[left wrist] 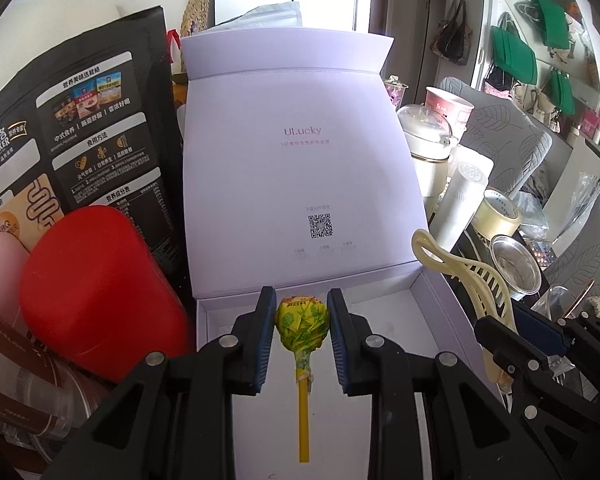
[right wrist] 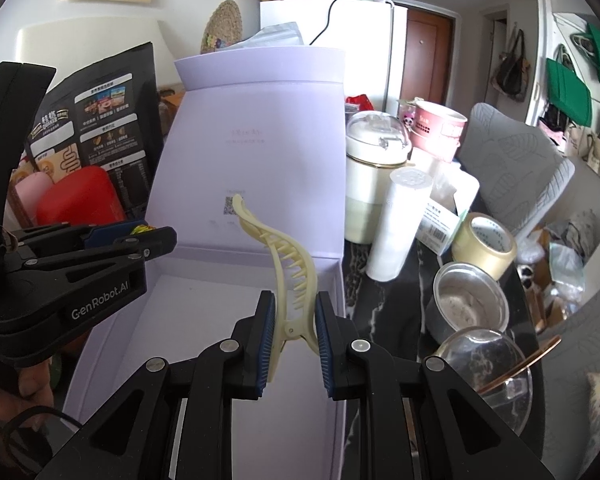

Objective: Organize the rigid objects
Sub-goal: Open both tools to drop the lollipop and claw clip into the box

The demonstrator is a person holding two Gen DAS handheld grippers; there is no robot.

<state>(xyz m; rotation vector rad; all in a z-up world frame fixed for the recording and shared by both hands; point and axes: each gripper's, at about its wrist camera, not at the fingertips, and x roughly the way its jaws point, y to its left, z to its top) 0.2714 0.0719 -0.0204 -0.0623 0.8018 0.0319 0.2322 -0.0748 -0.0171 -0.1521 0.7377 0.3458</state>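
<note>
The lollipop (left wrist: 302,322) is pinched in the left gripper (left wrist: 301,334), the hair clip (right wrist: 288,280) in the right gripper (right wrist: 294,342). Both are held above the open box (left wrist: 440,292), directly below.

One lollipop (left wrist: 301,327), one hair clip (right wrist: 290,276), one open box (left wrist: 296,168), one tape roll (right wrist: 485,245).
</note>
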